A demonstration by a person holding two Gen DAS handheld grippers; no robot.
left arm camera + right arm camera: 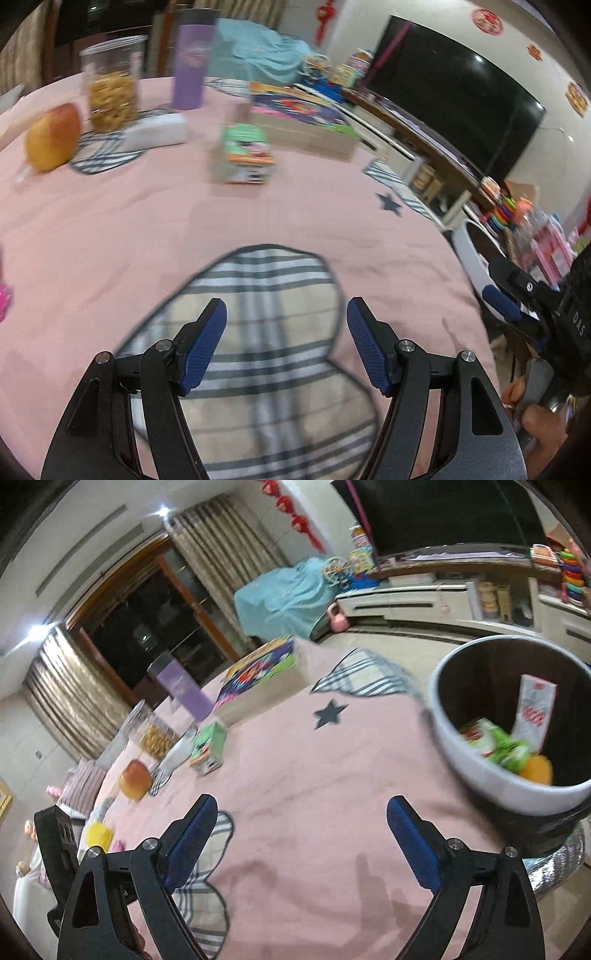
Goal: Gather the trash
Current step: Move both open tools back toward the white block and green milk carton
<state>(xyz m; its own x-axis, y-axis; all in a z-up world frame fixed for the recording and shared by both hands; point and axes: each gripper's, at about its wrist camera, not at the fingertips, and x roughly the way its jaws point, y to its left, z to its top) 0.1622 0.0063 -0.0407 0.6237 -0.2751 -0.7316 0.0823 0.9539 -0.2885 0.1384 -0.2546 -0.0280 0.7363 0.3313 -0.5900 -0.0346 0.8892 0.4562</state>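
Both jaws stand released and empty; bin (pixel 476 771) beside the surface (pixel 295 775) holds trash, carton (pixel 245 155) awaits collection.

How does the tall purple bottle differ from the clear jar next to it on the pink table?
The purple bottle is opaque, so its contents are hidden; the clear jar shows golden snacks inside. The purple bottle is slim and taller, the clear jar wider and shorter. Both stand upright on the pink tablecloth.
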